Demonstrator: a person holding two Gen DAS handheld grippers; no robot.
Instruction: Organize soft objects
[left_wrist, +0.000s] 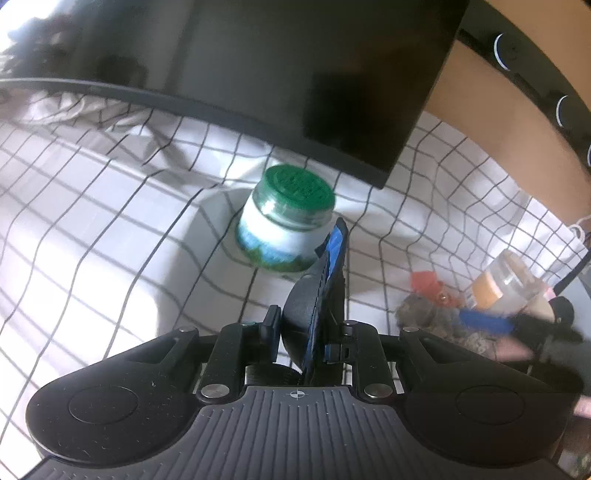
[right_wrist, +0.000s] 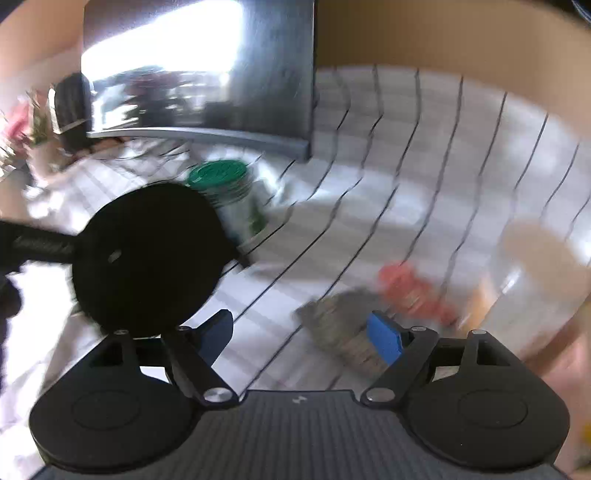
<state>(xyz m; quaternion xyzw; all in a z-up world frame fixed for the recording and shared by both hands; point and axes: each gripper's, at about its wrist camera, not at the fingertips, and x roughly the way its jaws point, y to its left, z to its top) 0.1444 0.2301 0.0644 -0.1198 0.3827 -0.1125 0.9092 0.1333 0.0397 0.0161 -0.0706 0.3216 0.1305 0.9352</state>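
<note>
My left gripper (left_wrist: 328, 254) is shut on a black round flat disc (left_wrist: 303, 314), seen edge-on between its blue pads. In the right wrist view the same disc (right_wrist: 147, 258) shows face-on at the left, in front of a green-lidded jar (right_wrist: 229, 195). My right gripper (right_wrist: 301, 339) stands open with nothing pressed between its pads. A grey fuzzy soft thing (right_wrist: 336, 325) lies on the cloth just ahead of its right finger (right_wrist: 384, 339), with a red piece (right_wrist: 410, 288) beyond it. The left wrist view shows that grey thing (left_wrist: 424, 317) at lower right.
A checked white cloth (left_wrist: 110, 221) covers the surface. A dark monitor (left_wrist: 295, 74) stands at the back, with the green-lidded jar (left_wrist: 288, 221) under its corner. A clear jar with a tan lid (left_wrist: 509, 284) stands at the right, close to the soft things.
</note>
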